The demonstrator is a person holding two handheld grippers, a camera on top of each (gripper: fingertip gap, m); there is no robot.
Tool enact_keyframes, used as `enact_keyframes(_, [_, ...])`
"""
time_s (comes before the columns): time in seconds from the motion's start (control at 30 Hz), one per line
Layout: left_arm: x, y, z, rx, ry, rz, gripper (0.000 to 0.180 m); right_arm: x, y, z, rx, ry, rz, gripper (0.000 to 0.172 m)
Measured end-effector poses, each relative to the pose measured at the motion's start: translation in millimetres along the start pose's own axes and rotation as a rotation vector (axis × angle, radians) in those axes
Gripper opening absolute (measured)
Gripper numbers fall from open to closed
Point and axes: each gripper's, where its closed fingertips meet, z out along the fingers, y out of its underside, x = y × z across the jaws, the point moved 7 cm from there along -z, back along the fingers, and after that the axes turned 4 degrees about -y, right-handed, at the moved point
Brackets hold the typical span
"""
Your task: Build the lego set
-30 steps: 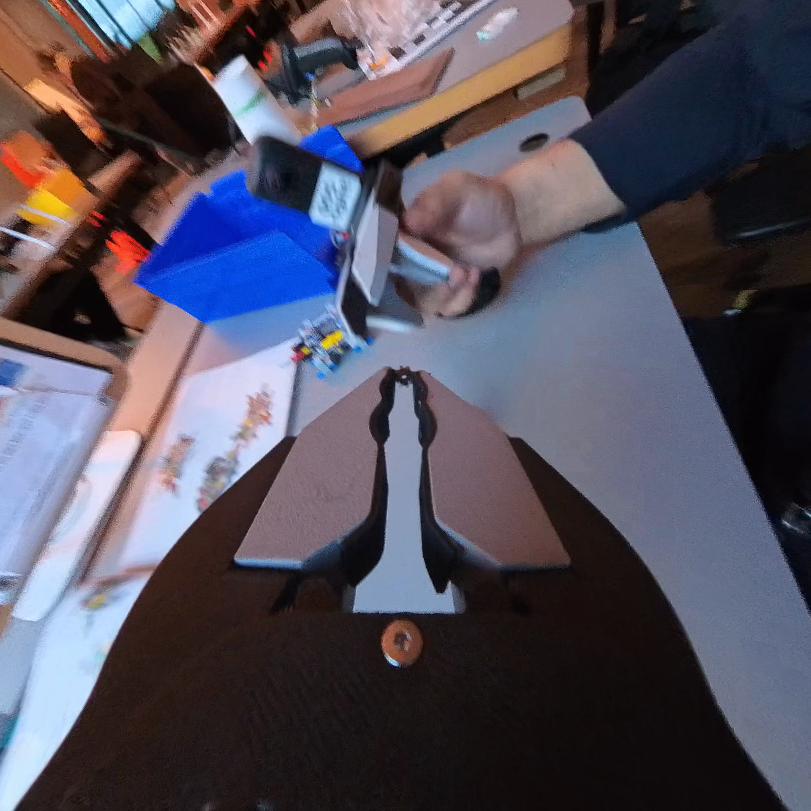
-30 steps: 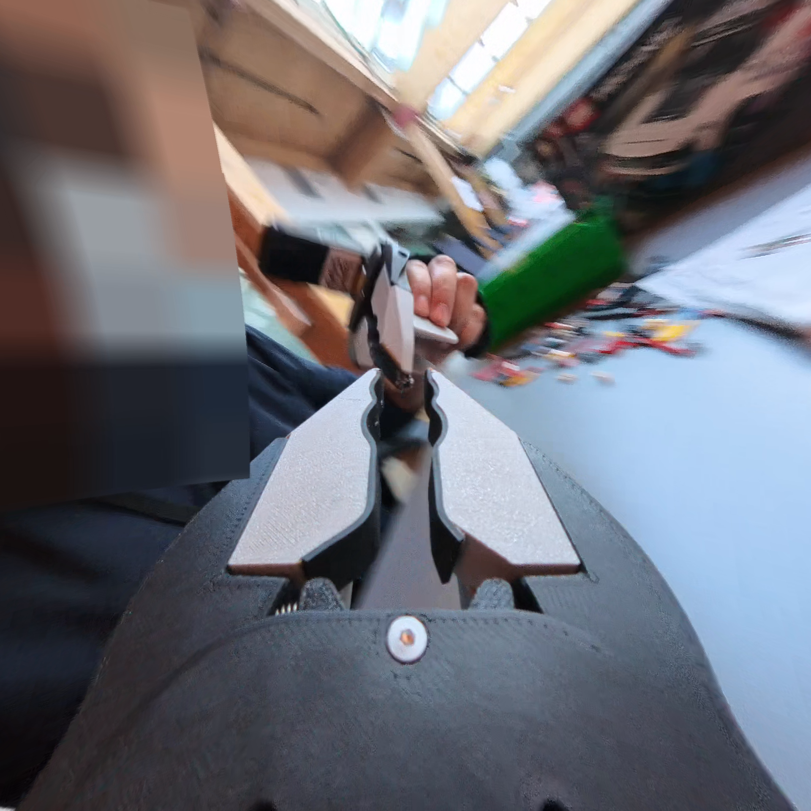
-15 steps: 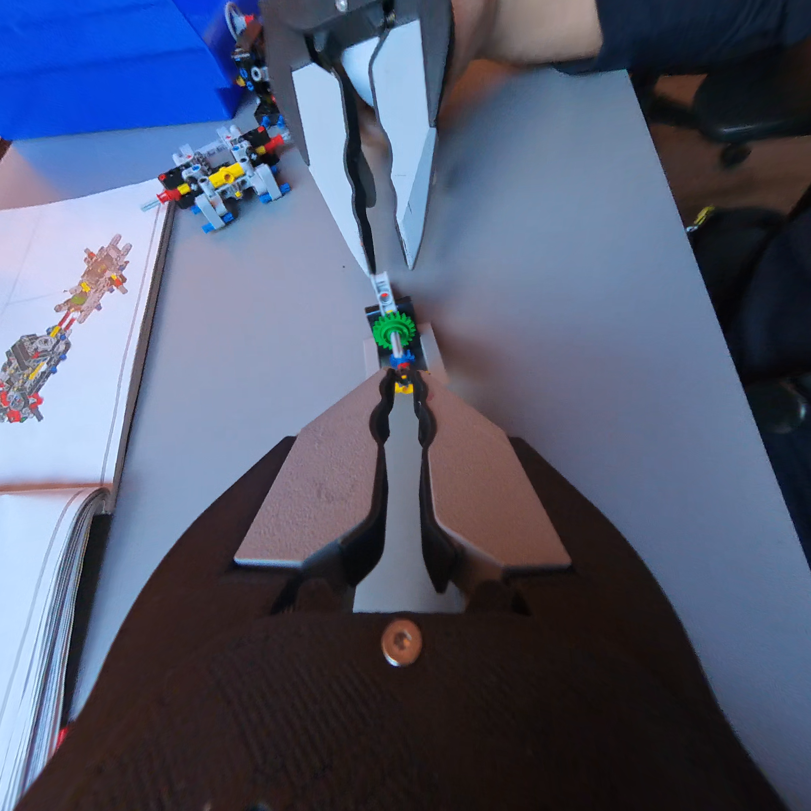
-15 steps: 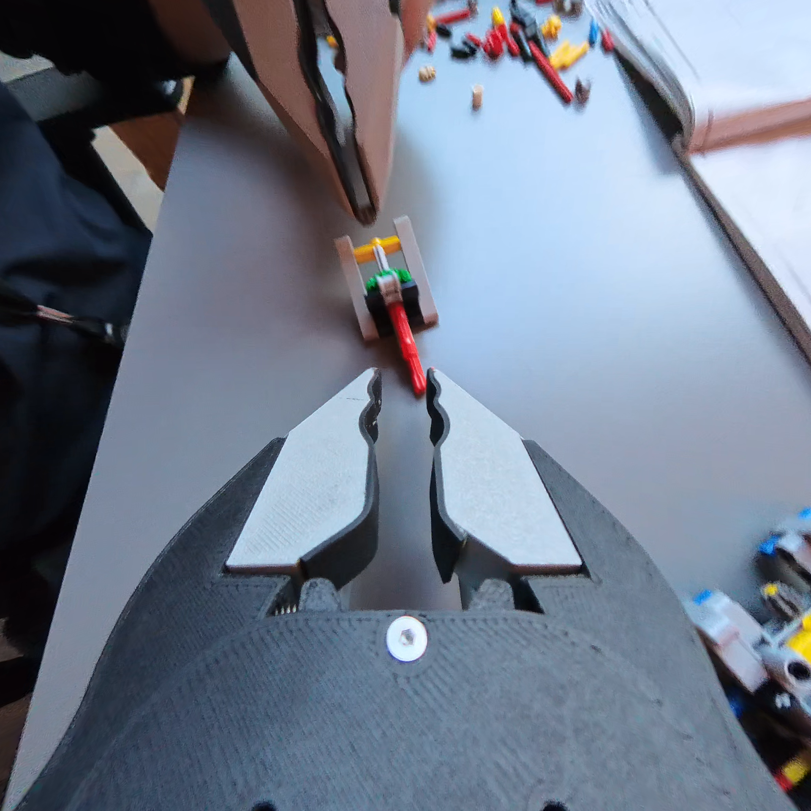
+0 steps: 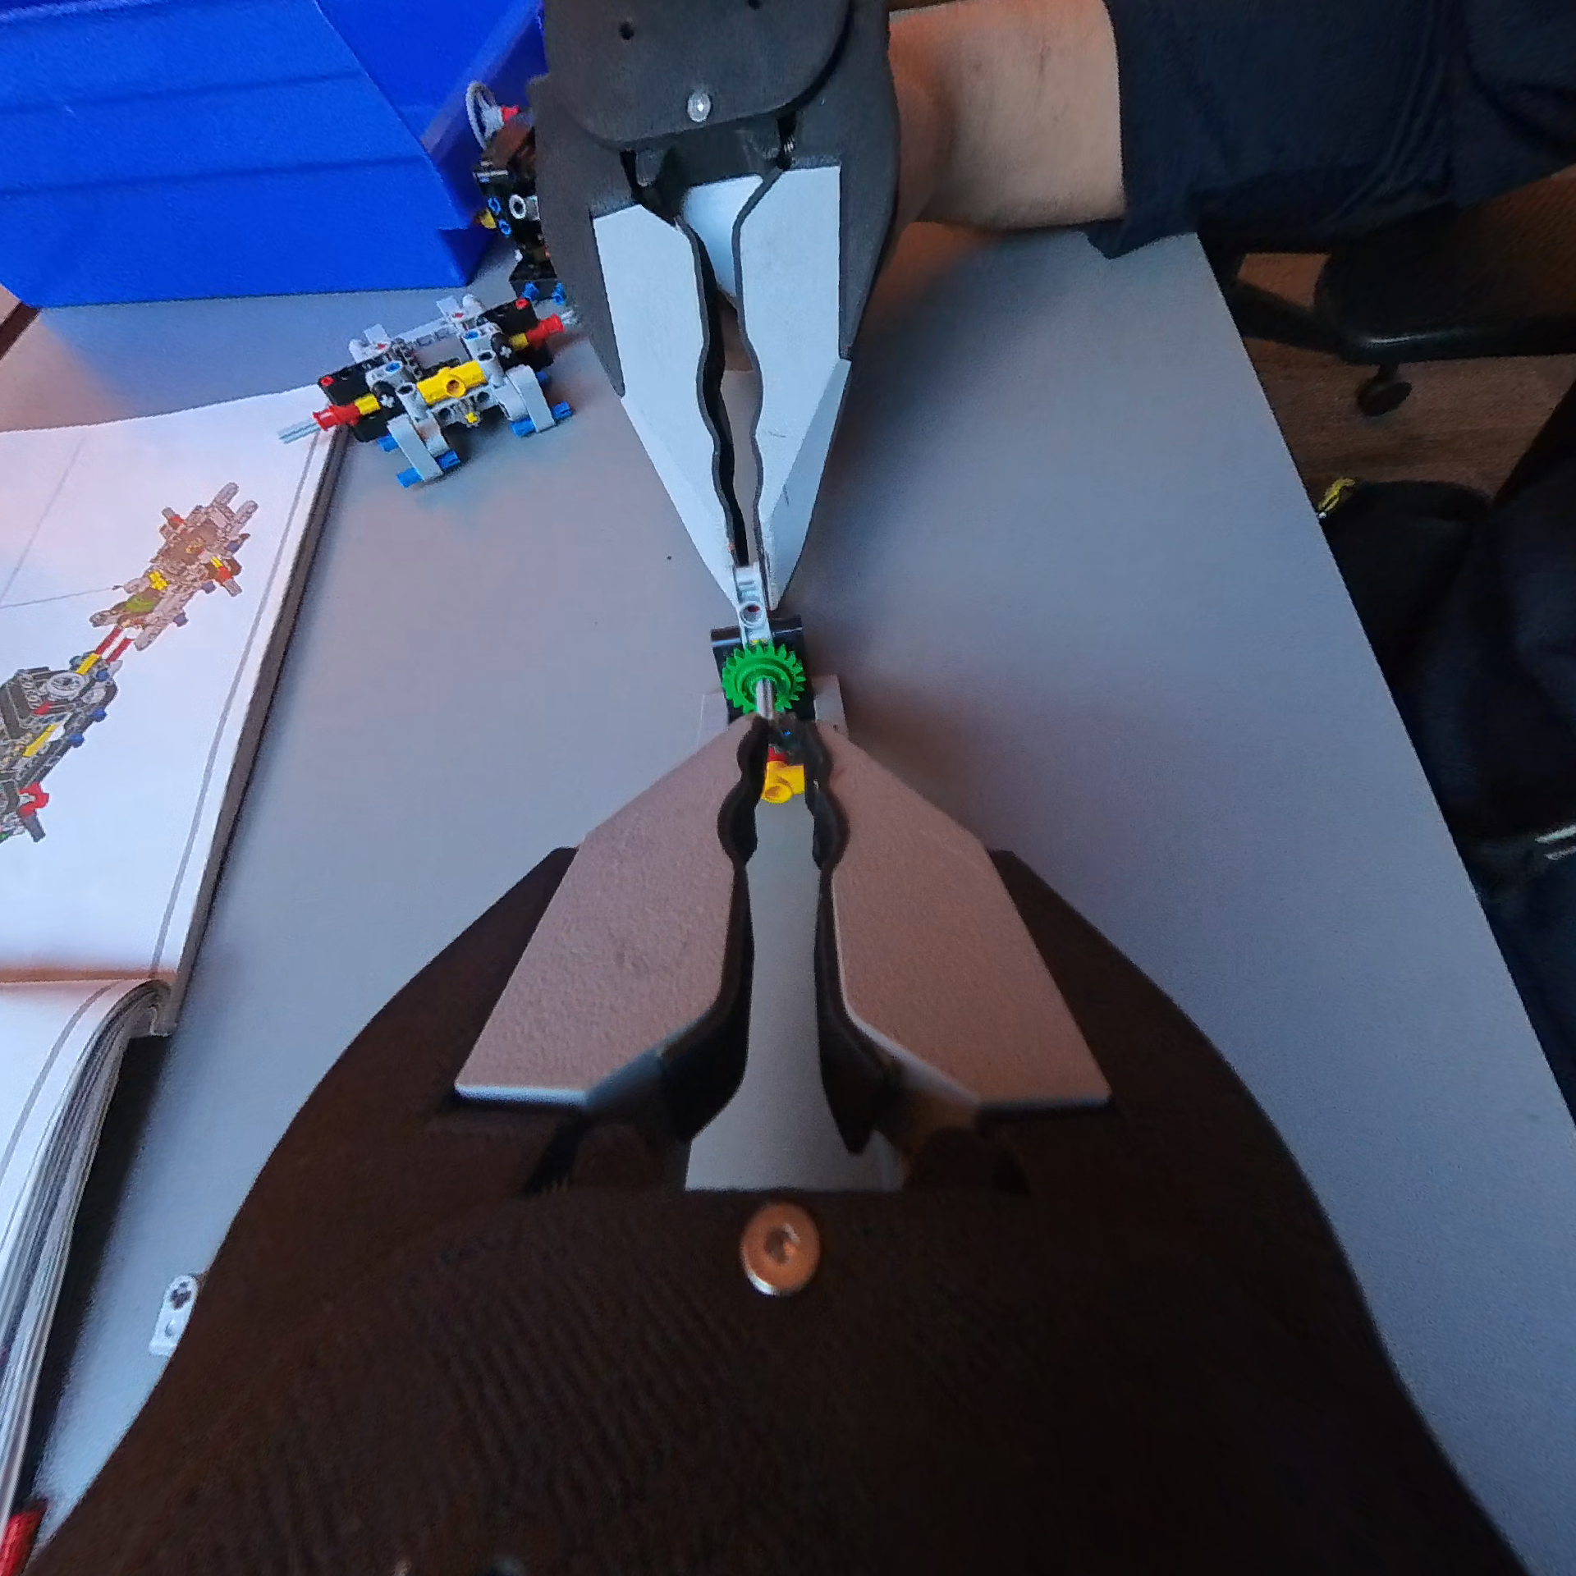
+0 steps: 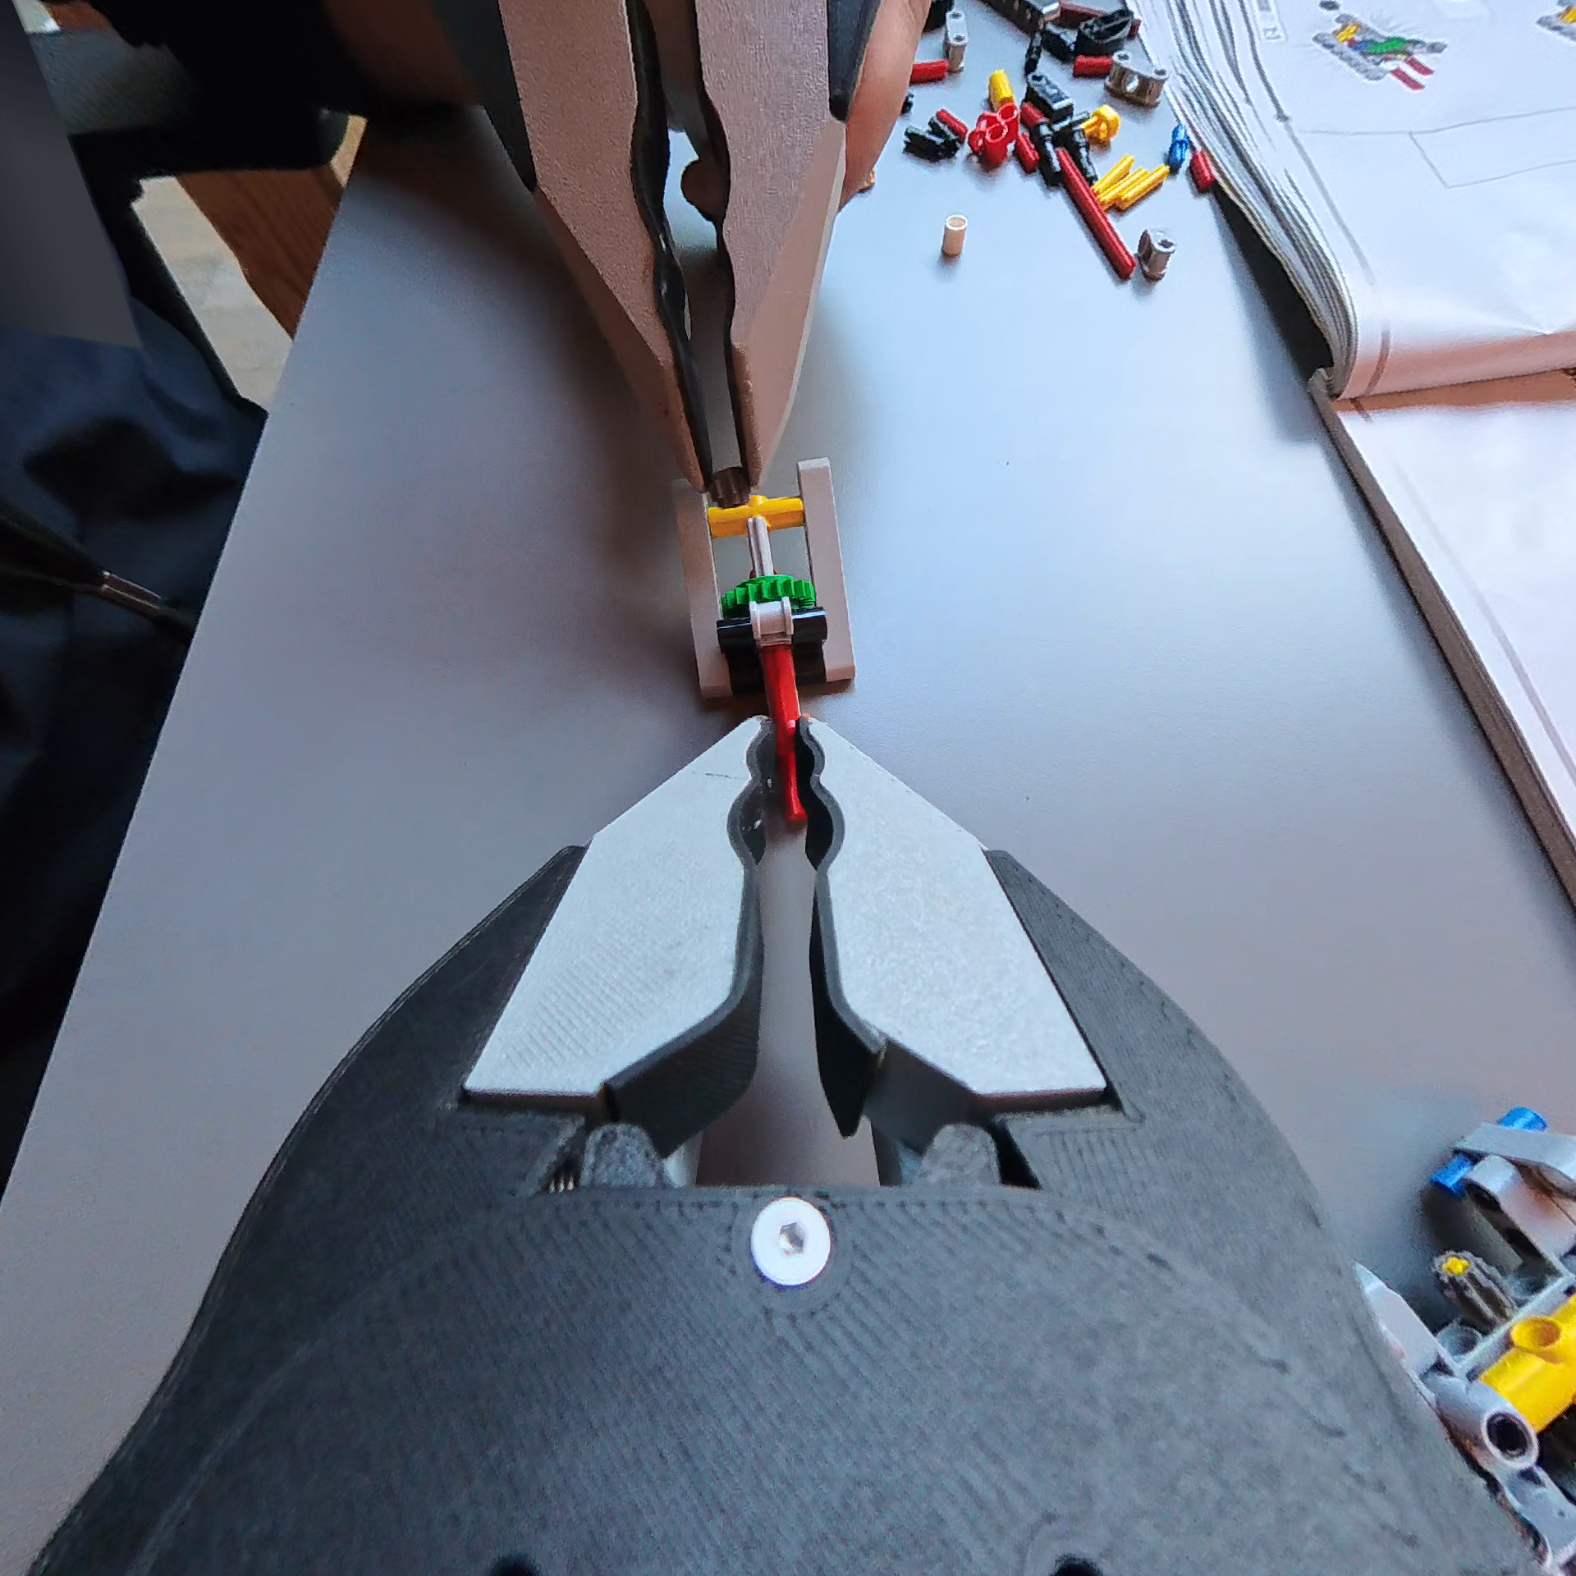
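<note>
Two hand-held grippers meet end to end over a small toy-brick assembly on a grey table [image 5: 1066, 767].

An open instruction book [image 5: 102, 682] and a blue bin [image 5: 213, 145] lie to one side. The assembly [image 6: 772, 588], carrying a green gear [image 5: 761, 676], sits between the tips. The left gripper [image 5: 780, 740] pinches its dark end piece beside a yellow connector [image 5: 780, 780]. The right gripper [image 6: 783, 732] is pressed together on its red axle [image 6: 783, 682].

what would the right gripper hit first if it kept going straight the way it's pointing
Probably the black block of the small assembly whose red axle the right gripper already pinches; the left gripper lies beyond.
</note>
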Motion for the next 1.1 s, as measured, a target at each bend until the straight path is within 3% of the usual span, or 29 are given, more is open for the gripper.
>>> enact_keyframes(0.53, [0.6, -2.3, 2.2, -0.019, -0.057, 0.073, 0.004, 0.4, -0.7, 3.9, -0.015, 0.007, -0.013, 0.001])
enact_keyframes(0.97, [-7.2, 3.9, -5.9, 0.018, -0.041, 0.04, 0.004, -1.3, -2.2, 3.8, -0.004, 0.031, -0.049, 0.0])
enact_keyframes(1.1, [-7.8, 3.4, -6.8, 0.044, -0.017, 0.014, 0.004, -3.8, -2.0, 2.5, 0.001, 0.025, -0.067, 0.013])
